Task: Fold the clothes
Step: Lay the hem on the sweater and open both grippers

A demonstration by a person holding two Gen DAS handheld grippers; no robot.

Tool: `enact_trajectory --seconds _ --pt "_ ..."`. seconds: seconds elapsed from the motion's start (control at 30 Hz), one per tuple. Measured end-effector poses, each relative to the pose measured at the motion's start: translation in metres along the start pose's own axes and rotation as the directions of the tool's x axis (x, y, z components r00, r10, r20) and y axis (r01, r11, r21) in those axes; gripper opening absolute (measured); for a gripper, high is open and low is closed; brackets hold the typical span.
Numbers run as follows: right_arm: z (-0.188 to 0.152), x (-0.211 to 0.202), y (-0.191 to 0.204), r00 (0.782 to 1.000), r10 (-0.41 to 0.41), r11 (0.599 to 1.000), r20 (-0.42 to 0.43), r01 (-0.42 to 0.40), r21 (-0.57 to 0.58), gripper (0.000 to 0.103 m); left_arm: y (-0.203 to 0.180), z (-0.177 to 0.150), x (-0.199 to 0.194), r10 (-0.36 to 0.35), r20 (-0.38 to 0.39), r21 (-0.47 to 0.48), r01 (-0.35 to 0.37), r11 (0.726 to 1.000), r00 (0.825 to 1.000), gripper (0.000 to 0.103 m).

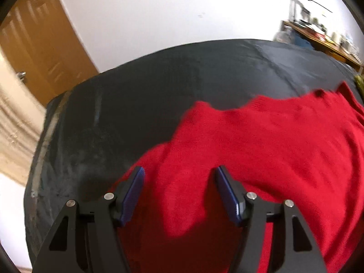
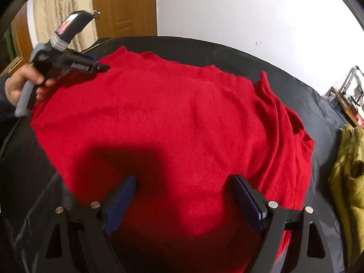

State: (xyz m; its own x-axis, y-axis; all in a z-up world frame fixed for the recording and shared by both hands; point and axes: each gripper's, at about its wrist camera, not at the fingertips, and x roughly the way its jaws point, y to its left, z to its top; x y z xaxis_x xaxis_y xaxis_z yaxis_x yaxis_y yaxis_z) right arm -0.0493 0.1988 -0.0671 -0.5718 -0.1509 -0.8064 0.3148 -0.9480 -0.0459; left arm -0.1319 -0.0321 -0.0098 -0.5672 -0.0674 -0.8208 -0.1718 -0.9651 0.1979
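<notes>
Sweater (image 2: 173, 118) lies flat beneath both grippers' spread fingers (image 2: 248, 195), unheld.

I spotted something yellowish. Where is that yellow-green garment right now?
In the right wrist view, the yellow-green garment lies crumpled at the far right on the black table cover, just beyond the red sweater.

A big red sweater (image 2: 173, 122) lies spread out on the black desk (image 2: 295, 91). The right tool (image 2: 184, 179) hangs over the sweater's near edge, its blue pads (image 2: 120, 204) wide apart with nothing between them. At the sweater's far left corner, a hand (image 2: 25, 84) holds the left tool (image 2: 100, 67). A yellow-green cloth (image 2: 348, 170) lies right of the sweater.
</notes>
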Motion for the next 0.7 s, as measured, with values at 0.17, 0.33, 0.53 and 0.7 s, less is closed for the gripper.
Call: enact_trajectory --seconds 0.17,0.33,0.53,0.7 --pt "-0.007 -0.004 -0.005 1.0 0.007 1.0 0.008 -0.007 -0.006 0.089 0.004 -0.004 0.001 0.023 0.03 0.028 -0.024 0.999 0.999 0.077" --pt "-0.011 -0.005 -0.003 1.0 -0.003 1.0 0.012 0.003 0.0 0.089 0.003 -0.003 0.003 0.033 0.043 0.034 -0.034 0.999 0.999 0.079" --pt "-0.02 -0.013 -0.005 1.0 -0.007 1.0 0.013 0.007 0.01 0.089 0.014 -0.005 -0.01 0.017 0.018 -0.004 -0.017 1.0 1.0 0.08" --pt "-0.017 -0.012 -0.007 1.0 -0.017 1.0 0.018 0.016 0.022 0.093 0.03 -0.027 -0.049 -0.034 0.054 -0.011 0.034 0.999 0.998 0.08"
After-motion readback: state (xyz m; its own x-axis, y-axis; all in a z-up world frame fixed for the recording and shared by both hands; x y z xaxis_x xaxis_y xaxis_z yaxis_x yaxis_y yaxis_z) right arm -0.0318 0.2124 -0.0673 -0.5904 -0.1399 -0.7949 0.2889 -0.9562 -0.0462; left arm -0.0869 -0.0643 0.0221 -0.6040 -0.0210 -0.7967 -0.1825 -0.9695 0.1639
